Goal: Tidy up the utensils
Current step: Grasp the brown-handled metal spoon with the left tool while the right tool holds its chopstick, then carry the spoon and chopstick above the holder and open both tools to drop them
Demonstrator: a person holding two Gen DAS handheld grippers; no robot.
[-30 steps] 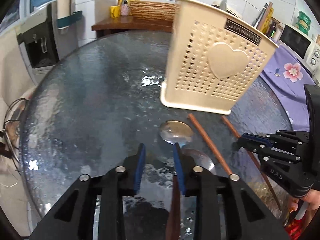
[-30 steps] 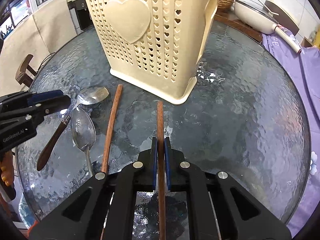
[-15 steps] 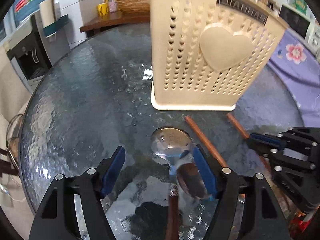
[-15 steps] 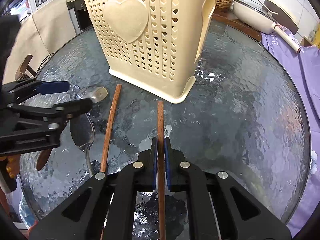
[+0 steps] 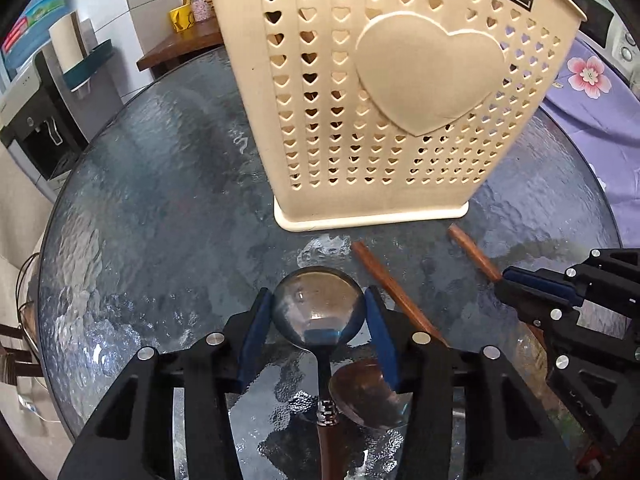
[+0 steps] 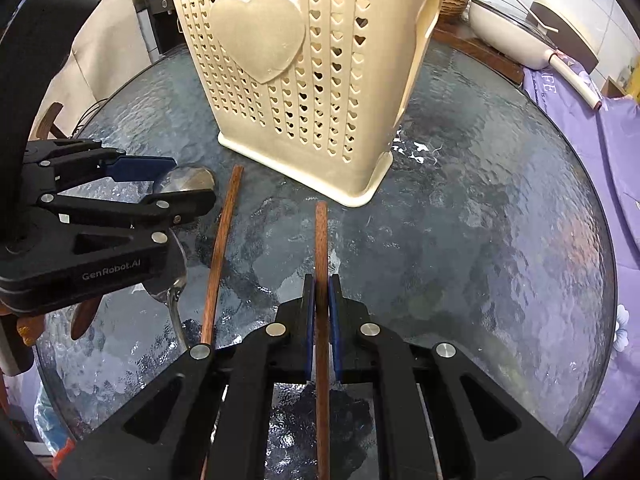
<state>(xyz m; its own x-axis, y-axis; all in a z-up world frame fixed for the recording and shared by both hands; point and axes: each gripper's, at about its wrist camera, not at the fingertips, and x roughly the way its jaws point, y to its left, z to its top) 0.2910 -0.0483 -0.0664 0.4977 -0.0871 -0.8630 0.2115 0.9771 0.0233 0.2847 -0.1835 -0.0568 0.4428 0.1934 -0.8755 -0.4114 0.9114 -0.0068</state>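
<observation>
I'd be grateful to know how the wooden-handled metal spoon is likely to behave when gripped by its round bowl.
The spoon will probably be slippery: its bowl is polished, curved metal, and the left gripper is closing on its rounded edges. It looks stiff. With the long wooden handle trailing behind the pads, it may pivot or droop when lifted.

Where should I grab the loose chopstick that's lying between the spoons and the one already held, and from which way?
Grip the loose chopstick around mid-length, coming straight down from above with the fingers either side of its thin width. It lies flat on the glass table, so only its sides can be pinched. Its middle is clear of the cream holder and of the left gripper, which is closing around the wooden-handled spoon.
</observation>
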